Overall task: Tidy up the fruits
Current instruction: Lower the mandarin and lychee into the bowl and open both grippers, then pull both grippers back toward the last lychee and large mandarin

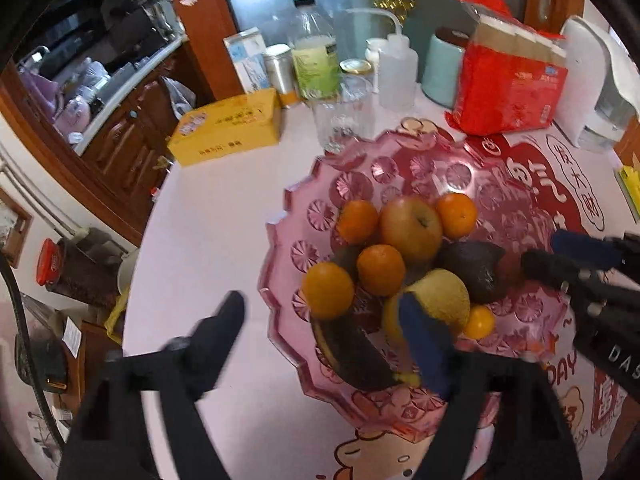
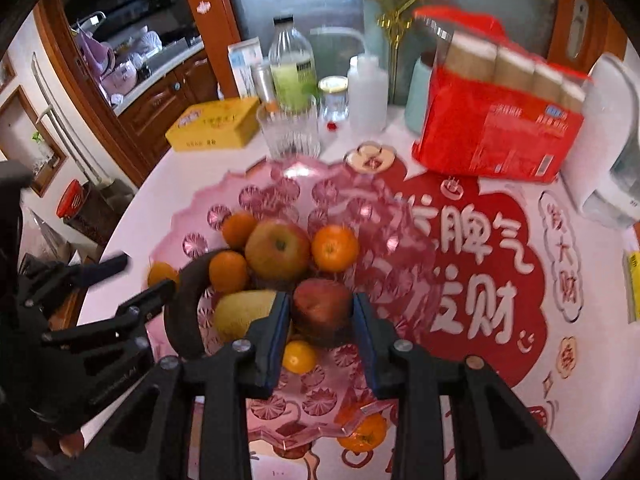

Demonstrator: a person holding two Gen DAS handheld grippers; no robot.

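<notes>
The table cover (image 2: 480, 248) carries large white Chinese characters on a red cloud shape: "脾气" on one line and "发财" below it; the characters ahead of each pair are hidden behind the pink dish. A small white bubble (image 2: 562, 248) to the right reads "发大财" top to bottom. In the left wrist view, the letters "DAY" (image 1: 562, 368) show in red on the same cover, and the other gripper's body (image 1: 622, 354) bears white letters "DAS", cut off. The yellow box (image 2: 214, 122) and red package (image 2: 500, 136) have print too small to read.
</notes>
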